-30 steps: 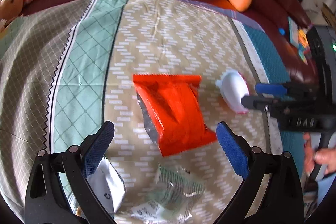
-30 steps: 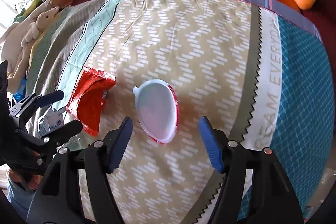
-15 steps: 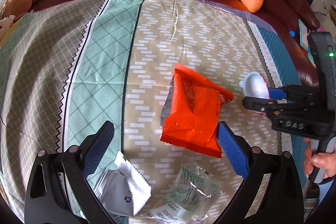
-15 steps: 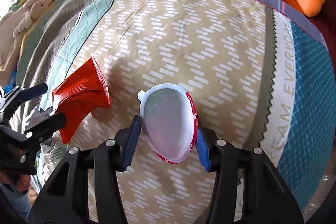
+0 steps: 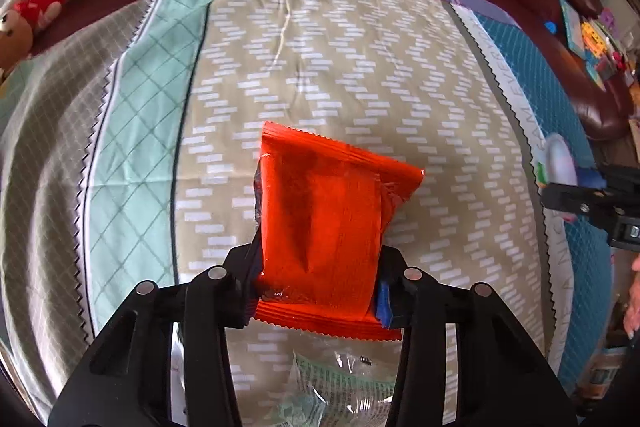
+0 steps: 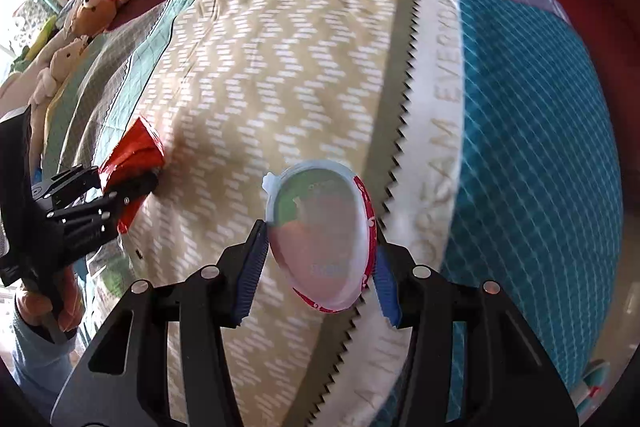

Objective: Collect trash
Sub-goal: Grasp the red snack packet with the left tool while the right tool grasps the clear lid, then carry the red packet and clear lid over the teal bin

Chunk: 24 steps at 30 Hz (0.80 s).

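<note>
Through my left wrist camera, my left tongs are clamped on a red snack wrapper, lifted above the patterned cloth. A clear crinkled plastic wrapper lies on the cloth below the red wrapper, toward the camera. Right of the red wrapper, the right tongs carry a pale lid.

Through my right wrist camera, my right tongs grip a round plastic lid with a red rim, tilted above the cloth. Far left of the lid, the left tongs hold the red wrapper.

Glossy, crinkled orange foil wrapper; smooth translucent plastic lid; matt woven printed cloth; black matt plastic grippers.
</note>
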Each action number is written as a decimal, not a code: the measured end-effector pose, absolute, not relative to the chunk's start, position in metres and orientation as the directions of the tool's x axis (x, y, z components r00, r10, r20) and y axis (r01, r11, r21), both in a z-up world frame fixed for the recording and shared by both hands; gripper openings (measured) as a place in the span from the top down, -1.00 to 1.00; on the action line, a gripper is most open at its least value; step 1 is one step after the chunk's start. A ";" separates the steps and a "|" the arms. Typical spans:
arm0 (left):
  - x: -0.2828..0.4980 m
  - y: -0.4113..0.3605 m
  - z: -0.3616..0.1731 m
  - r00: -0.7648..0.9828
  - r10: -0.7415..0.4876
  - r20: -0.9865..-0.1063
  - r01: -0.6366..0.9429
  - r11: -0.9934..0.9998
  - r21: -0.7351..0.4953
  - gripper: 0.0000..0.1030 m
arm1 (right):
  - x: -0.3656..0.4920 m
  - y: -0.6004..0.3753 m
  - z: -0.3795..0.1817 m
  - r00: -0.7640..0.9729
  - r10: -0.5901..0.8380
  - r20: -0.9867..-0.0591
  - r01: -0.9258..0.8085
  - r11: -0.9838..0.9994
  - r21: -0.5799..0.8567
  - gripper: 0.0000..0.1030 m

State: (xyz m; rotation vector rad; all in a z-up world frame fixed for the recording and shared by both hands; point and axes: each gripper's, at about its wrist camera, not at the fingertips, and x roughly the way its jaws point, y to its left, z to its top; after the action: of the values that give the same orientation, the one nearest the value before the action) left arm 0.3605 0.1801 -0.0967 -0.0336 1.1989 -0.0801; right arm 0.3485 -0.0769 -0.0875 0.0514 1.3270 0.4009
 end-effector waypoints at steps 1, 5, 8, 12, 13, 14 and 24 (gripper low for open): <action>0.356 0.179 -0.095 0.367 -0.065 -0.928 0.038 0.998 -0.055 0.22 | 0.345 -0.080 -0.086 0.188 0.317 -0.930 -0.250 0.931 0.267 0.08; 0.331 0.155 -0.079 0.399 -0.051 -0.915 0.068 0.997 -0.026 0.24 | 0.324 -0.099 -0.074 0.211 0.349 -0.913 -0.227 0.926 0.302 0.08; 0.313 0.129 -0.064 0.422 -0.070 -0.904 0.111 0.994 -0.025 0.24 | 0.304 -0.123 -0.065 0.233 0.369 -0.900 -0.196 0.924 0.329 0.08; 0.291 0.088 -0.050 0.434 -0.114 -0.893 0.180 0.983 -0.037 0.24 | 0.272 -0.163 -0.055 0.268 0.383 -0.884 -0.143 0.923 0.356 0.08; 0.283 0.075 -0.046 0.436 -0.127 -0.891 0.201 0.979 -0.041 0.24 | 0.263 -0.175 -0.053 0.277 0.383 -0.881 -0.126 0.924 0.362 0.08; 0.277 0.064 -0.043 0.434 -0.139 -0.890 0.218 0.975 -0.046 0.24 | 0.256 -0.183 -0.052 0.282 0.383 -0.880 -0.112 0.924 0.366 0.08; 0.226 -0.066 -0.043 0.371 -0.245 -0.896 0.386 0.918 -0.091 0.23 | 0.159 -0.302 -0.039 0.400 0.365 -0.841 0.024 0.913 0.407 0.08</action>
State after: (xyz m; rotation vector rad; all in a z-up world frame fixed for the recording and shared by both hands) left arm 0.2261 -0.0662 -0.0425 0.1422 1.1205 -0.4066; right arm 0.1592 -0.3022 -0.0392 0.3853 1.1462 0.2220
